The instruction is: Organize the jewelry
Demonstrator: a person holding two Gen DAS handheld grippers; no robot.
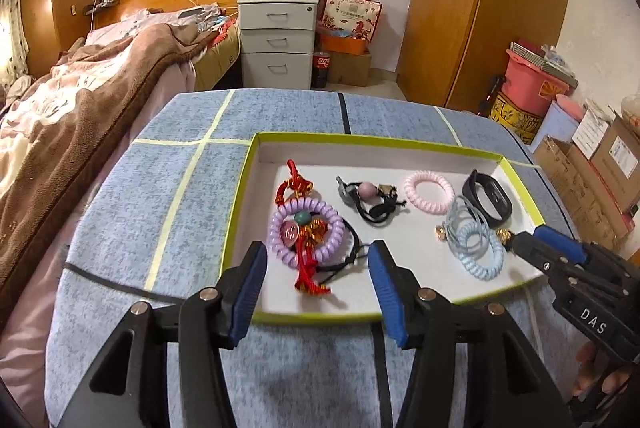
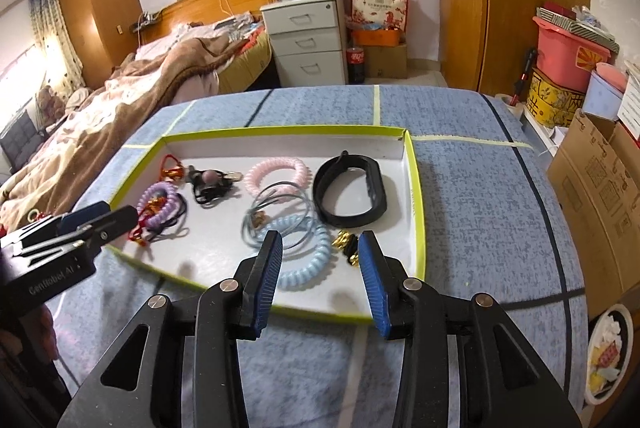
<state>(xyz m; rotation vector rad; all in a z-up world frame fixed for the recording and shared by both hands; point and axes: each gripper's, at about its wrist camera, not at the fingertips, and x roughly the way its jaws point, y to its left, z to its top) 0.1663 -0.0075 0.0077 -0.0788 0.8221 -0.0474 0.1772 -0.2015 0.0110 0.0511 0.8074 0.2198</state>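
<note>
A shallow white tray [image 1: 240,183] with a yellow-green rim lies on a table covered in blue cloth [image 1: 120,228], and all the jewelry rests on the tray floor.

Left gripper [image 1: 318,260]: jaws spread wide, holding nothing, poised over the near left part of the tray. Directly ahead of and between its blue pads [image 1: 252,292] lies a purple coil hair tie [image 1: 306,230], with a red tassel charm [image 1: 306,260] laid across it and a black cord [image 1: 352,248] looping out to its right.

Right gripper [image 2: 320,260]: jaws likewise spread and empty, over the near right part of the tray. A light blue coil hair tie [image 2: 304,260] lies just ahead of its left pad, touching thin grey-blue elastic loops [image 2: 280,211]. Small gold and black beads [image 2: 346,246] sit just inside the right pad.

Farther back in the tray, from left to right: a black hair tie with a pink bead [image 2: 210,183], a pink coil hair tie [image 2: 278,175], and a black wristband [image 2: 352,191] near the right wall.

In the left wrist view the right gripper's tip appears beside the beads; whether it touches them cannot be told.
</note>
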